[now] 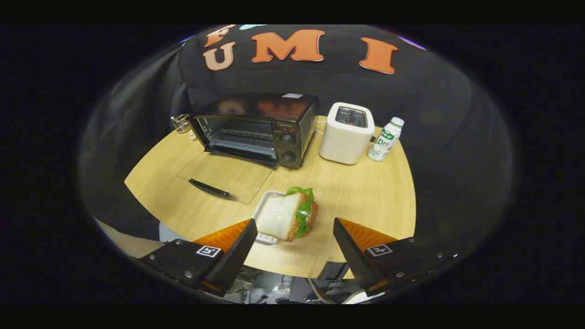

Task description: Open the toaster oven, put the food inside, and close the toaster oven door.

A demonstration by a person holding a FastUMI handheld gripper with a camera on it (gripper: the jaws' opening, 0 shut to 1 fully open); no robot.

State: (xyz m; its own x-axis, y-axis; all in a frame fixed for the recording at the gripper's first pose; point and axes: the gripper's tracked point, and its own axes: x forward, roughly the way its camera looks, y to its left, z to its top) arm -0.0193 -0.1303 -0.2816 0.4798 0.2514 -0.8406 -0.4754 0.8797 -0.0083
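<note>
sandwich (289, 214) on tray (265, 205) between fingers | toaster oven (256, 128) beyond | toaster (346, 133) right of it

No text reads cleanly.

- Toaster oven (256, 130), 11 o'clock from the sandwich (283, 214): small script mark (284, 123) above the knobs, probably a brand, too fine to make out. Pale sticker (292, 95) on its top, nothing legible.
- Bottle (385, 139), 1 o'clock from the sandwich: green-and-white label, print too small.
- Gripper (293, 221): fingers spread apart, sandwich just ahead between them. A square black-and-white marker tag sits behind each finger, at 7 o'clock (209, 251) and 5 o'clock (380, 250); a pattern, no words.
</note>
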